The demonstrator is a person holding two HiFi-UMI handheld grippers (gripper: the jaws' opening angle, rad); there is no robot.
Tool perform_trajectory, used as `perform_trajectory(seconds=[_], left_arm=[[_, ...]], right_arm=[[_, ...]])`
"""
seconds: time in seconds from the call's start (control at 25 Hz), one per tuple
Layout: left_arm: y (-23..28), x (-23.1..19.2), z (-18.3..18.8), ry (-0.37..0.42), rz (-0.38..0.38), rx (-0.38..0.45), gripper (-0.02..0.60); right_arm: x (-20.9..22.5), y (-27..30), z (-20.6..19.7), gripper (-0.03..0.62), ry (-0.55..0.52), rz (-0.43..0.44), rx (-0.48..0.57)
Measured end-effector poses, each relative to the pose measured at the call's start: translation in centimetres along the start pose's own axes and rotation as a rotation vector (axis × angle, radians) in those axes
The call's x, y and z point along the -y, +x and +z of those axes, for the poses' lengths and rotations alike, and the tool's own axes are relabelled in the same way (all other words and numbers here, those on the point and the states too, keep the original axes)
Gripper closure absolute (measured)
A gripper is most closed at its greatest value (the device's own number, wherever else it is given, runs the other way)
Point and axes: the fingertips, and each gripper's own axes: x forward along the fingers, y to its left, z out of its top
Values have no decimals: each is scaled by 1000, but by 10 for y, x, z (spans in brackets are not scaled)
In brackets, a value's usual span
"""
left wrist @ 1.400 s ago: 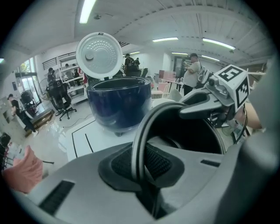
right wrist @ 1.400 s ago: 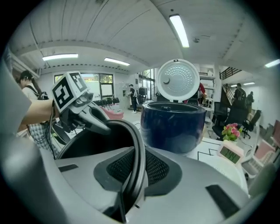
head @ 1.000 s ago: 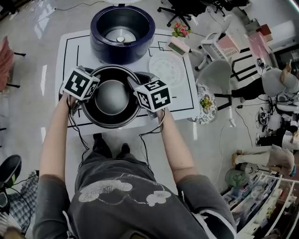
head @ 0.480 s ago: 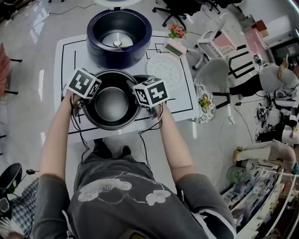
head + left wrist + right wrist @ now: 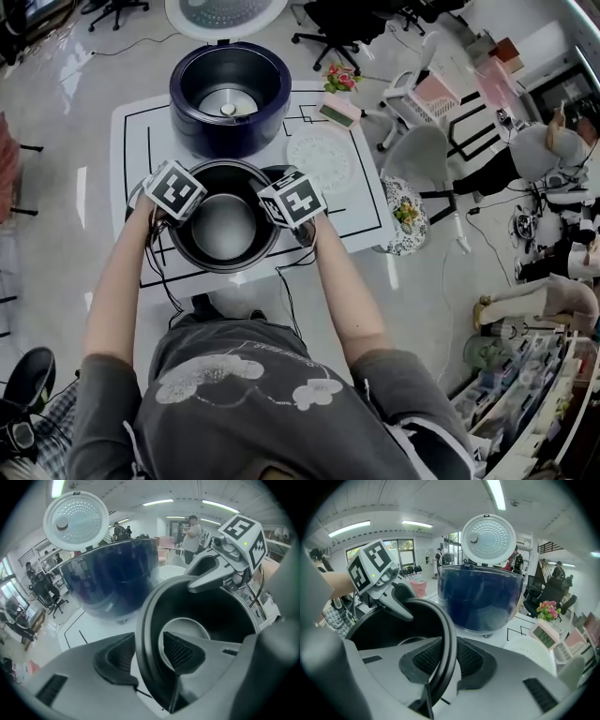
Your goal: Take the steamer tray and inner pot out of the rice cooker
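Note:
The dark inner pot [image 5: 225,227] stands on the white table in front of the empty navy rice cooker [image 5: 230,94]. My left gripper [image 5: 162,217] straddles the pot's left rim [image 5: 150,620]. Its jaws have just been opening, and a gap shows between each pad and the rim [image 5: 145,656]. My right gripper [image 5: 287,223] is at the right rim, which runs between its pads with both against it [image 5: 443,656]; its jaws have just been opening slightly. The white perforated steamer tray [image 5: 323,155] lies flat on the table, right of the pot.
The cooker's lid [image 5: 76,515] stands open behind the body. A small digital display [image 5: 339,110] and pink flowers [image 5: 339,77] sit at the table's back right corner. Chairs [image 5: 427,155] and a white cart stand to the right of the table [image 5: 131,131].
The pot and both grippers have sunk a little, towards the table in front of the cooker. The head view has shifted, so the cooker shows more fully.

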Motion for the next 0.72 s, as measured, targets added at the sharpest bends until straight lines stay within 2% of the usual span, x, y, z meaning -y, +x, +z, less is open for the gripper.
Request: perform_trajectory(seconds=[0.12,0.24,0.36,0.4,0.52,0.64,0.72], left_arm=[[0,11,-17,-49,-49,-60,287],[-2,10,-19,-64,-48,-31,232],[-9,2,-9,-3,11,47,215],[-10,1,-12,7,27,47,212],[-12,-1,-25,-9,53,18,205],[-29,-5,-18,-6,104,49,201],[-44,-13,-11,-10,163,85,201]], right_arm=[[-7,-2,0,422,-9,20,14],[-7,-6,6,355,1,7,62],[-1,-17,15,326,3,-46,123],[-1,-20,17,322,4,-53,137],[0,-32,26,319,18,-66,177],[1,-48,36,316,29,-75,225],[0,-58,41,316,22,-89,260]])
